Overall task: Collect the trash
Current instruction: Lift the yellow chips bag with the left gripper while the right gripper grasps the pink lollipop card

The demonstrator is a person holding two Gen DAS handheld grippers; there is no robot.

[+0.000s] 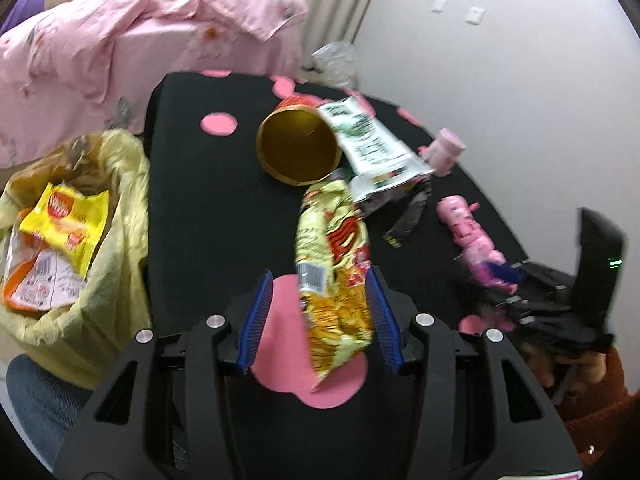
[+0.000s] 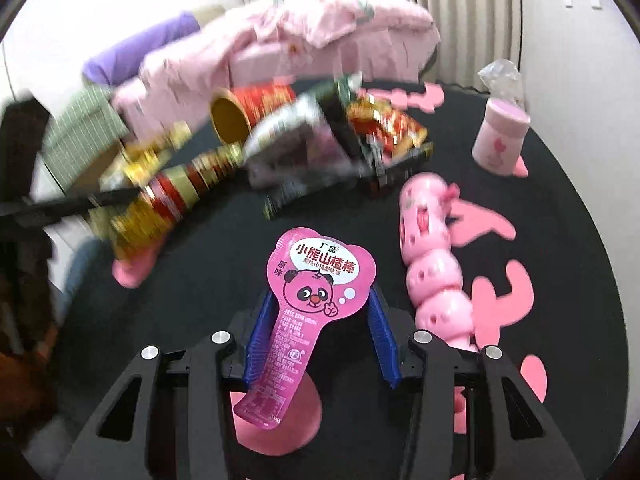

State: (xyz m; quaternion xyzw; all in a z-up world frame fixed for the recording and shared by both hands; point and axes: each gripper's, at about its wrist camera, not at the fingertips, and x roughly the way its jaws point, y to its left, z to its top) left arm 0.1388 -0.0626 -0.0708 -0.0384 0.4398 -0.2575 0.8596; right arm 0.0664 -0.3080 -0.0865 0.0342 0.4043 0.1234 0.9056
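My left gripper [image 1: 319,280] hangs over the black table [image 1: 208,208], open. A crumpled yellow-green snack bag [image 1: 332,264] lies lengthwise between its blue pads. The bag leans on the right pad and a gap shows at the left pad. A yellow trash bag [image 1: 116,264] gapes at the table's left side with wrappers inside. In the right wrist view my right gripper [image 2: 320,292] is shut on a pink panda-print wrapper [image 2: 316,276]; both pad tips touch its wide head. The snack bag [image 2: 160,200] shows there as a blur at the left.
A gold-lined tube [image 1: 298,148], a white-and-green packet [image 1: 372,144] and dark wrappers lie mid-table. A pink segmented toy [image 2: 432,264] and a pink cup [image 2: 500,136] sit to the right. Pink bedding [image 1: 140,28] rises behind. An orange sleeve [image 1: 592,392] is at the right.
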